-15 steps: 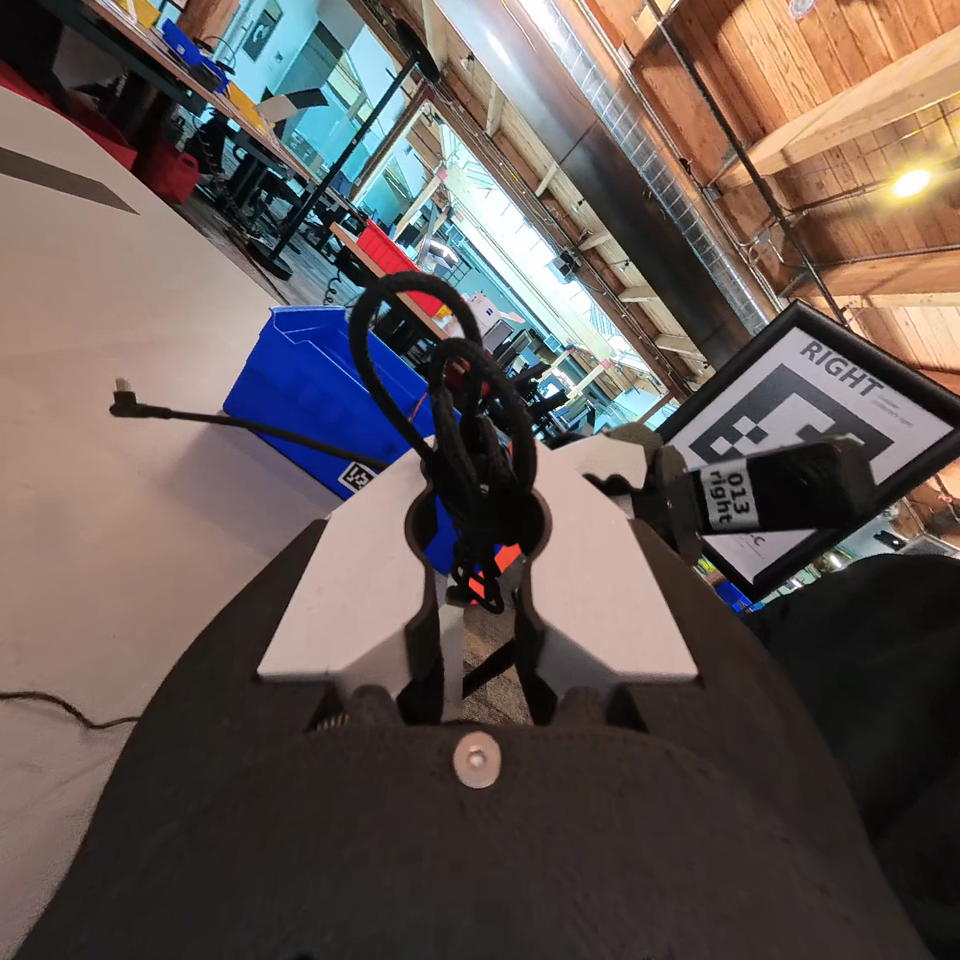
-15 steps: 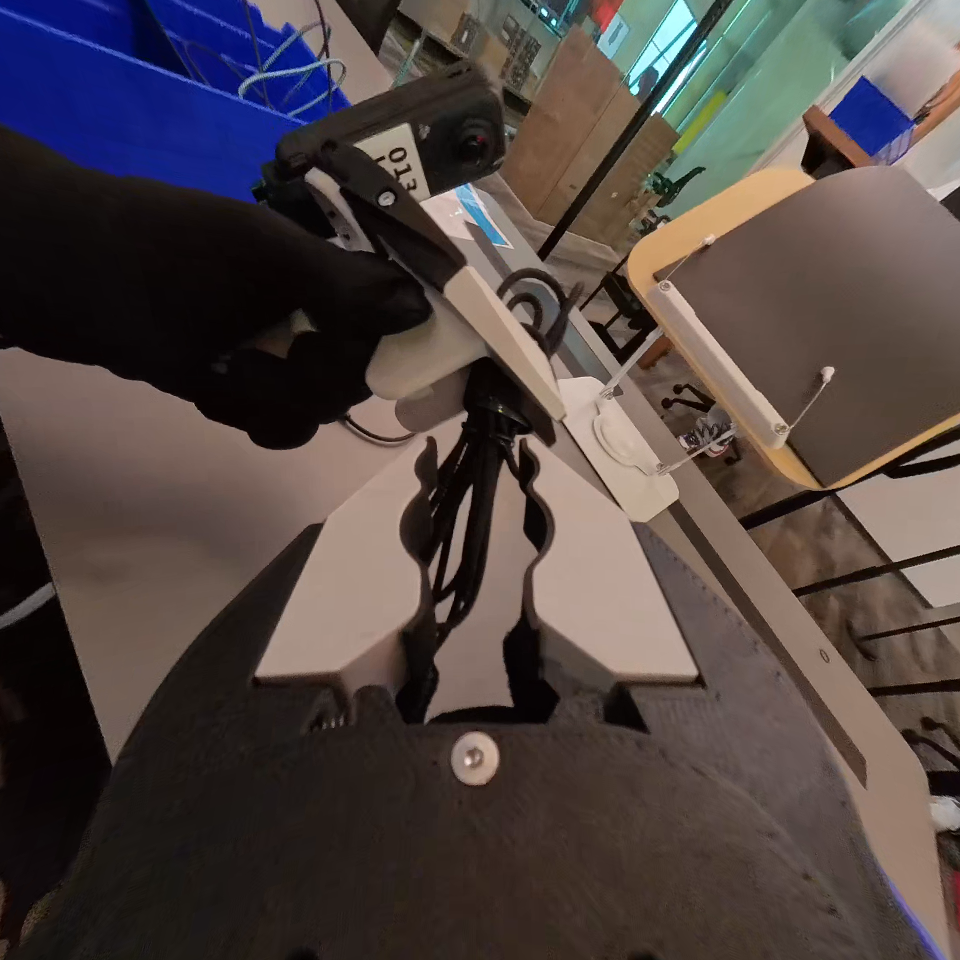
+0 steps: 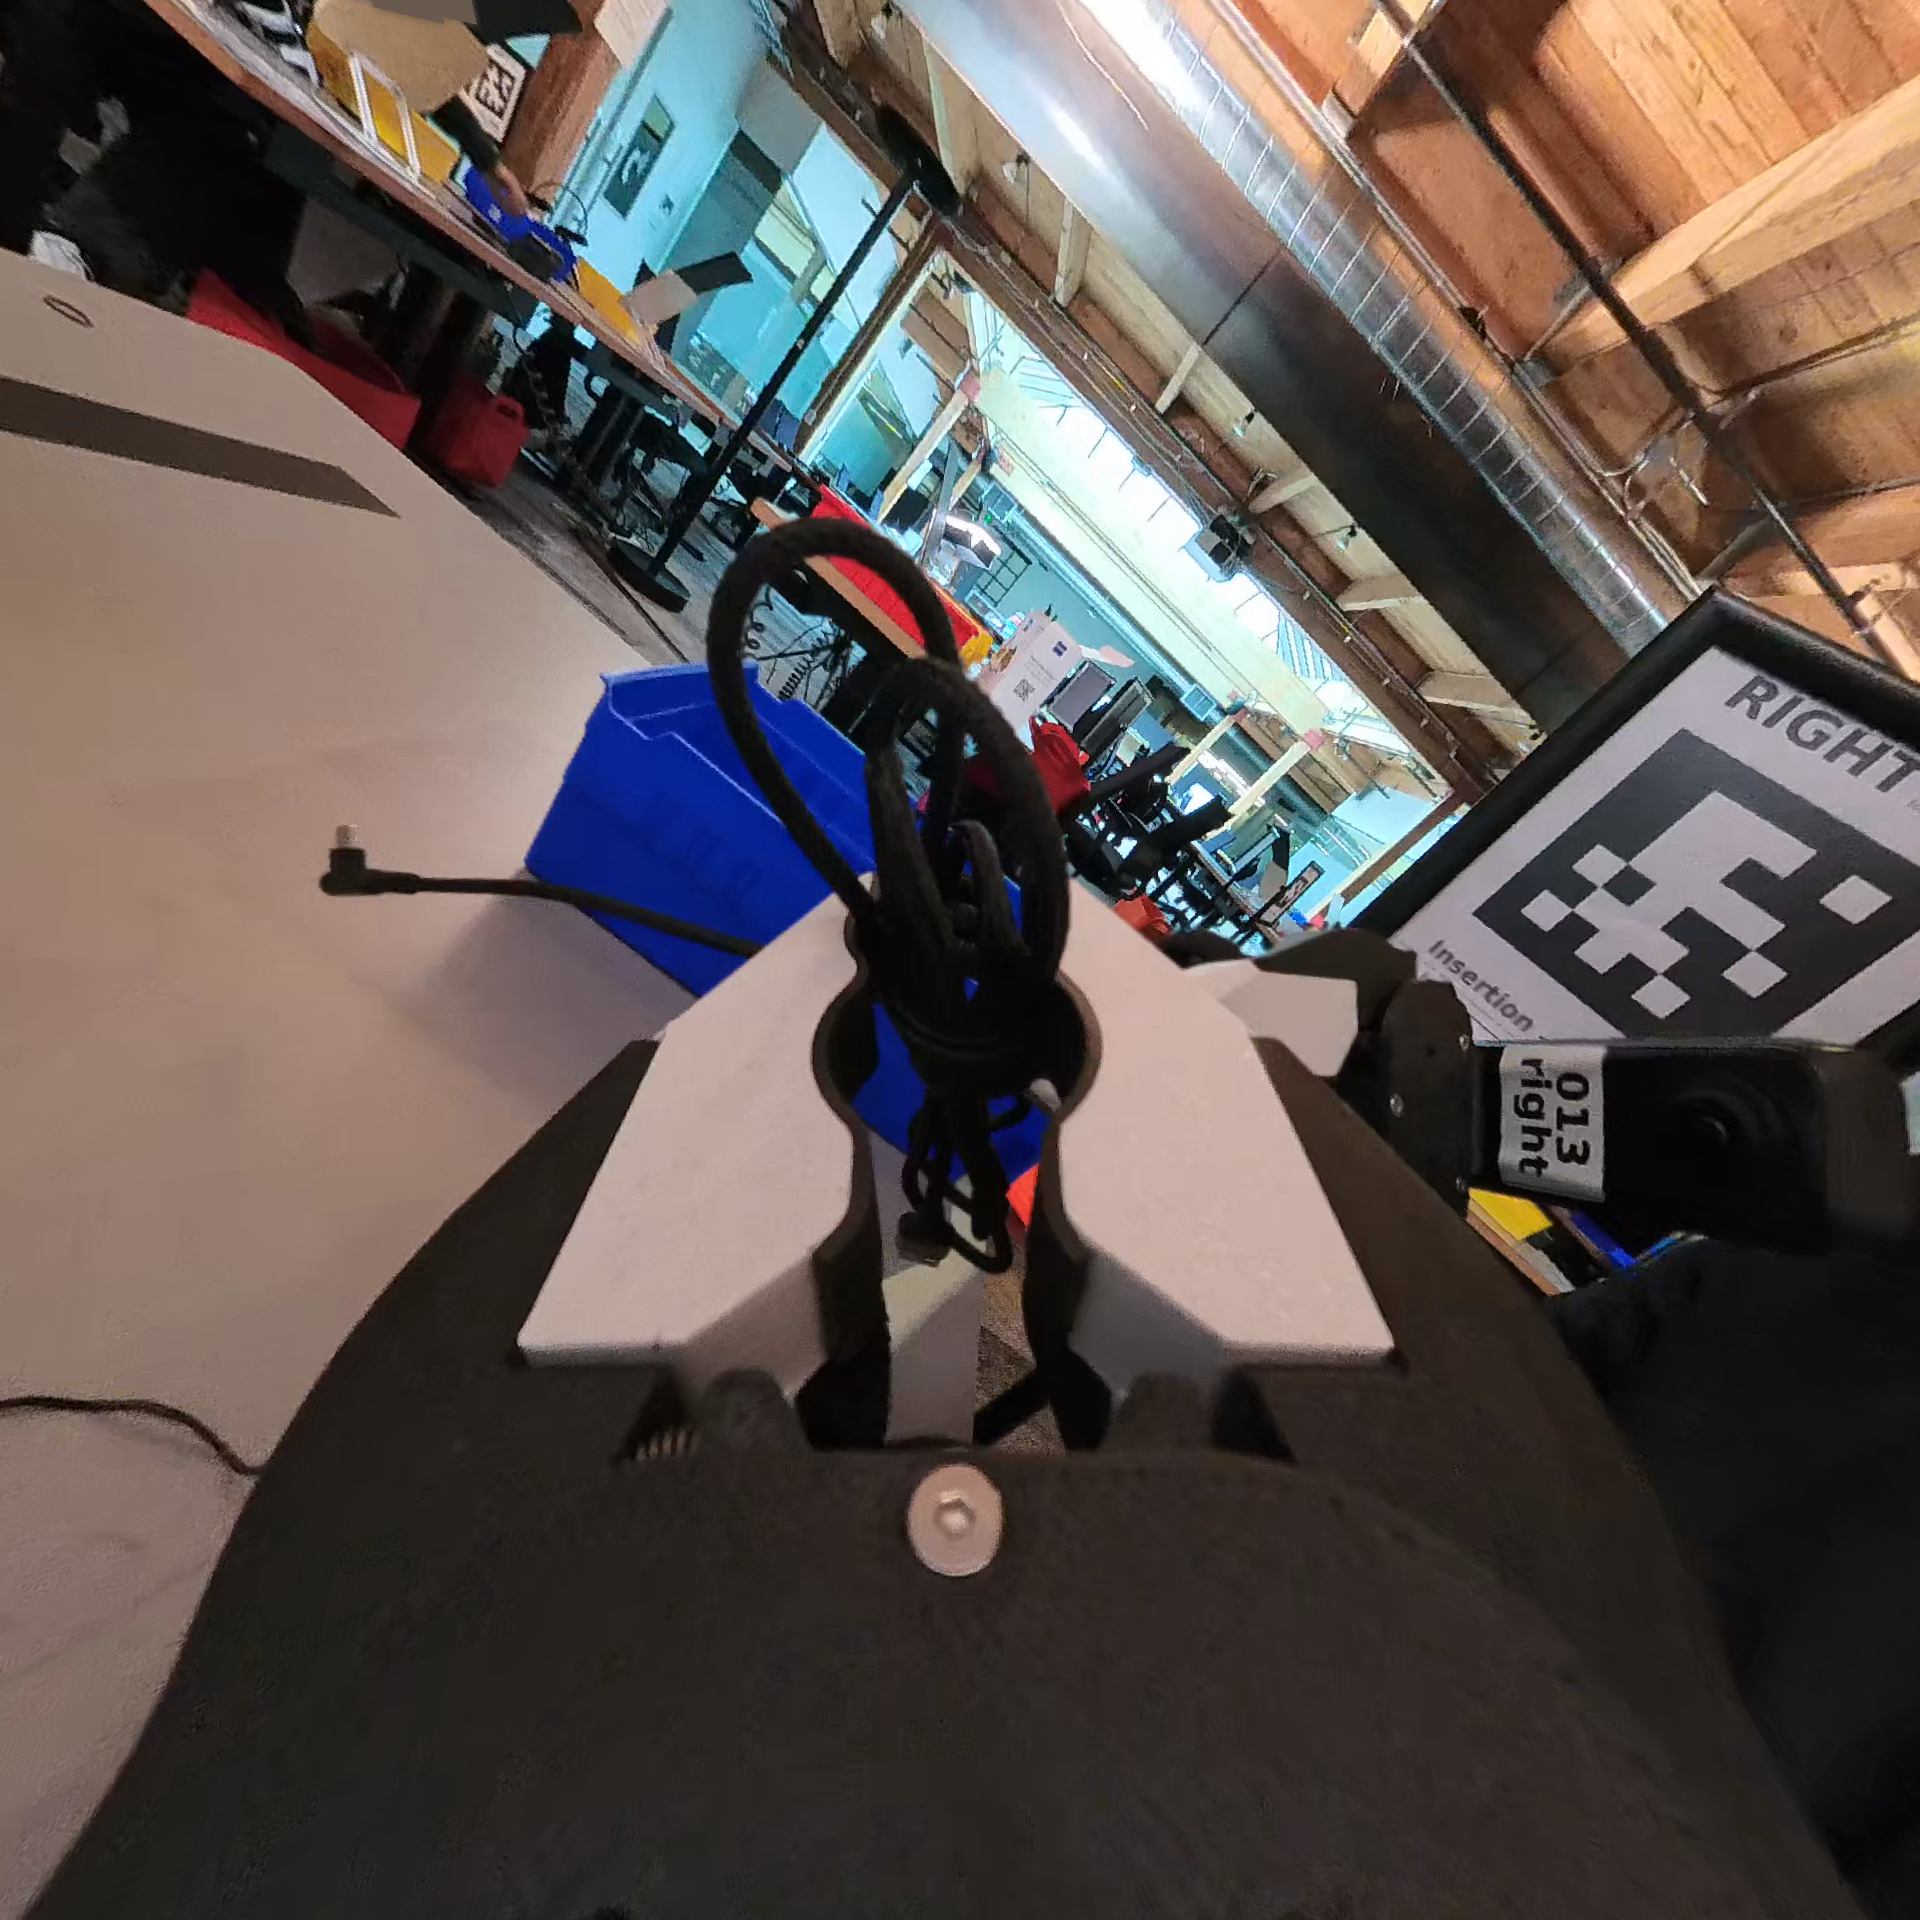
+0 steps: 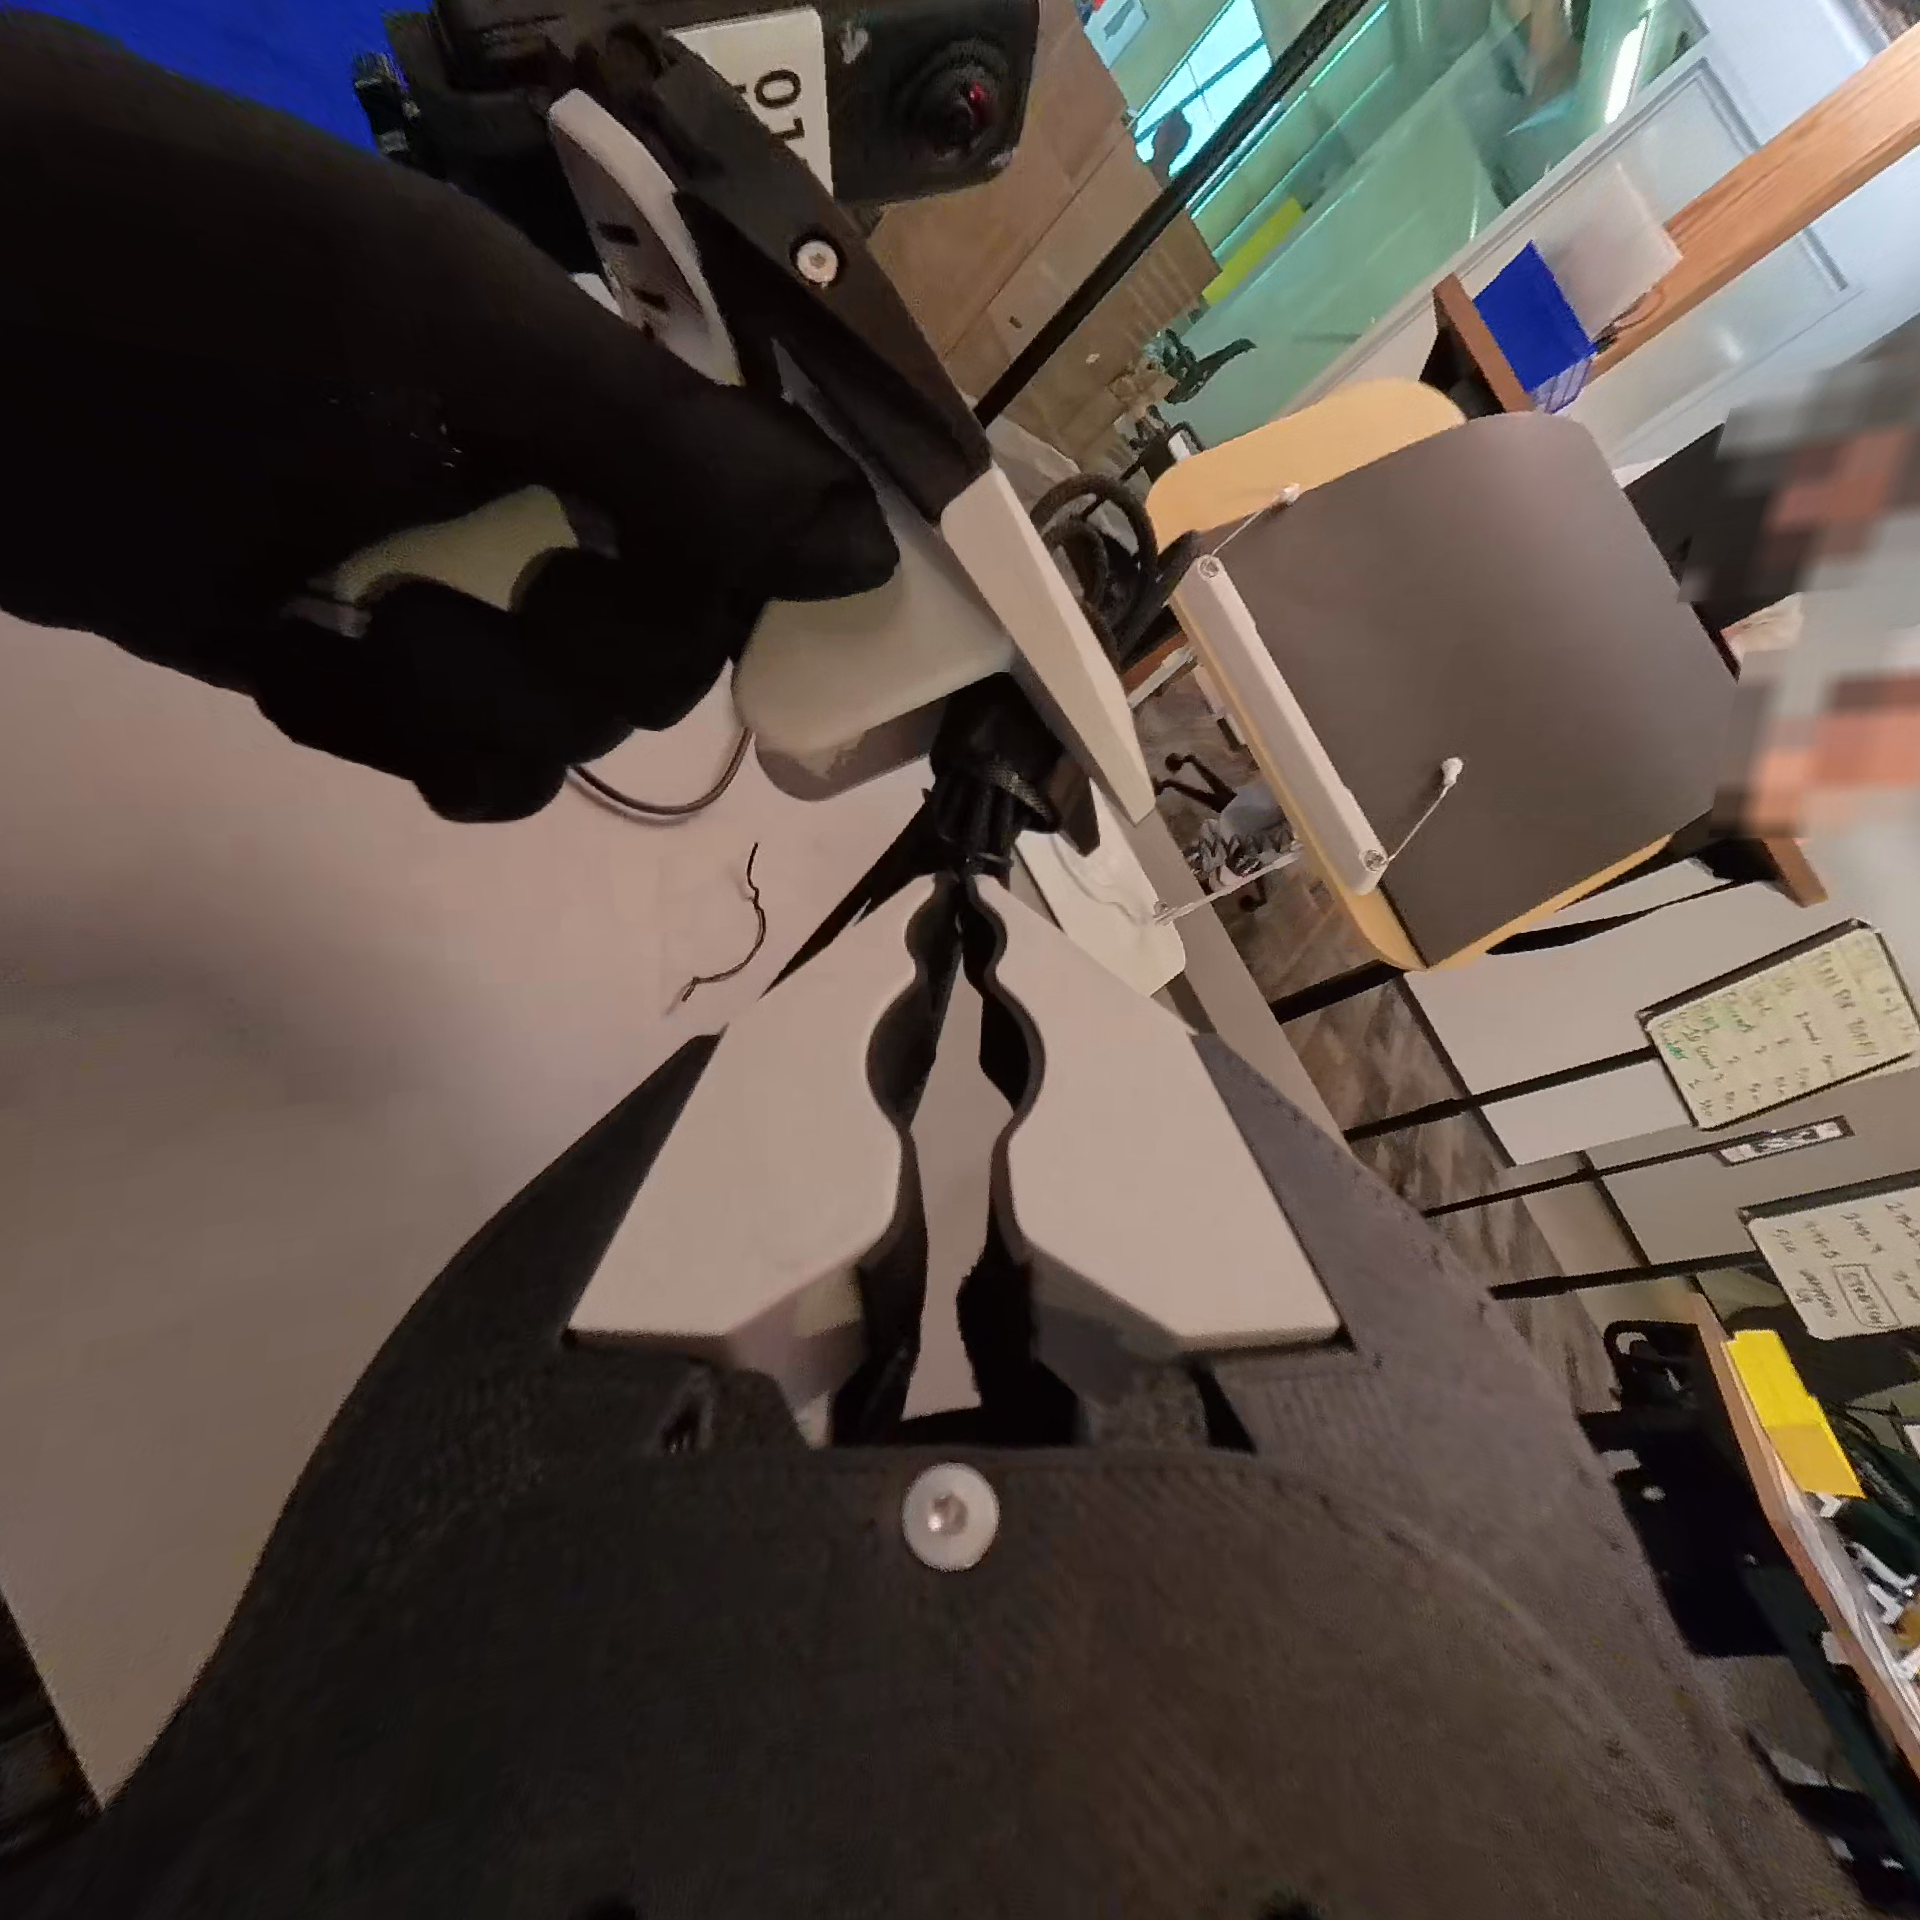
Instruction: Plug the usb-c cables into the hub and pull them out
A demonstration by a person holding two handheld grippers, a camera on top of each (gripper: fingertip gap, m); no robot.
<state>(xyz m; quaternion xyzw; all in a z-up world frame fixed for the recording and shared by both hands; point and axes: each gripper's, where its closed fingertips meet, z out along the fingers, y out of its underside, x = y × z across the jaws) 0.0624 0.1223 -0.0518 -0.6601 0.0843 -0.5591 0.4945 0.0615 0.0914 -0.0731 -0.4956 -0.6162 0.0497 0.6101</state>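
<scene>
A bundle of black braided cables [image 3: 940, 987] hangs in the air between the two tools, looped above the left gripper [image 3: 951, 1039], whose white fingers [image 3: 727, 1153] are closed around the bundle at their round notch. One strand runs off to the left and ends in an angled plug [image 3: 338, 878] just above the table [image 3: 208, 935]. In the right wrist view the right gripper [image 4: 961, 914] pinches strands of the same bundle between its nearly closed tips, directly below the left tool, which a black-gloved hand [image 4: 416, 499] holds.

The table is pale and matte, with a dark strip. A blue bin [image 3: 686, 831] stands on it behind the cables. Beyond lies a workshop with wooden ceiling beams, a metal duct and long benches. A framed marker board [image 3: 1714, 883] stands at the right, and a thin dark wire scrap [image 4: 727, 935] lies on the table.
</scene>
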